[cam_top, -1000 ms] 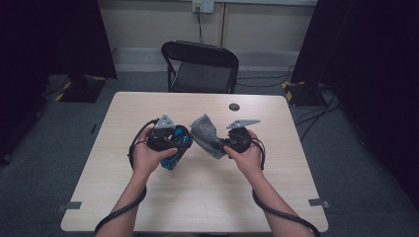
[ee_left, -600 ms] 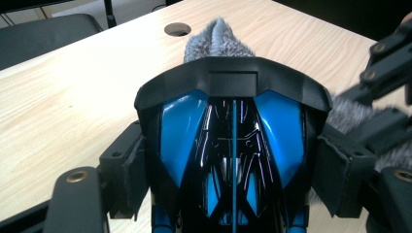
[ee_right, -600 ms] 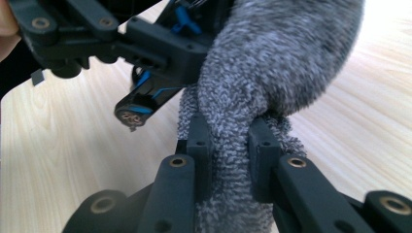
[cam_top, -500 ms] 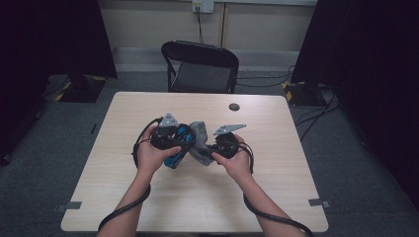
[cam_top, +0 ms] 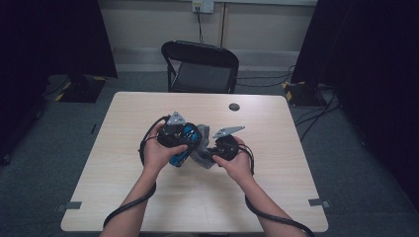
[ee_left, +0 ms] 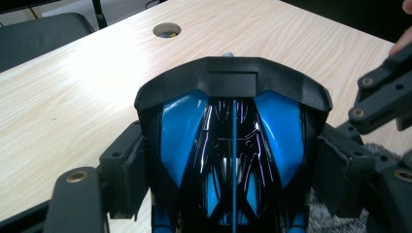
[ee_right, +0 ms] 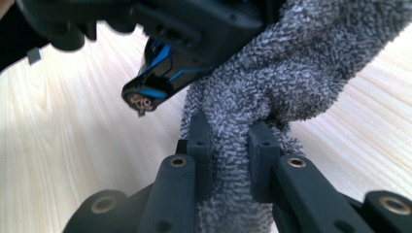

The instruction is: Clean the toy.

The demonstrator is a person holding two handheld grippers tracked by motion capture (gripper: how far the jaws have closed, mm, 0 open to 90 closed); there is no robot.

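Both grippers are together now: my right gripper (ee_right: 228,141), clamped on the grey cloth (ee_right: 272,82), has closed in on the blue-and-black device (ee_left: 233,145) gripped by my left gripper (ee_left: 233,160), ready for wiping.

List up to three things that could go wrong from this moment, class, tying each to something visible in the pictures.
1. The right gripper pinches only a narrow fold of the fluffy grey towel cloth; a firm wipe might pull it free.
2. The left gripper clamps the glossy black-and-blue plastic device by its smooth sides; pushing with the cloth could twist or slip it.
3. The device is held above the light wooden table; a slip would probably drop it there.
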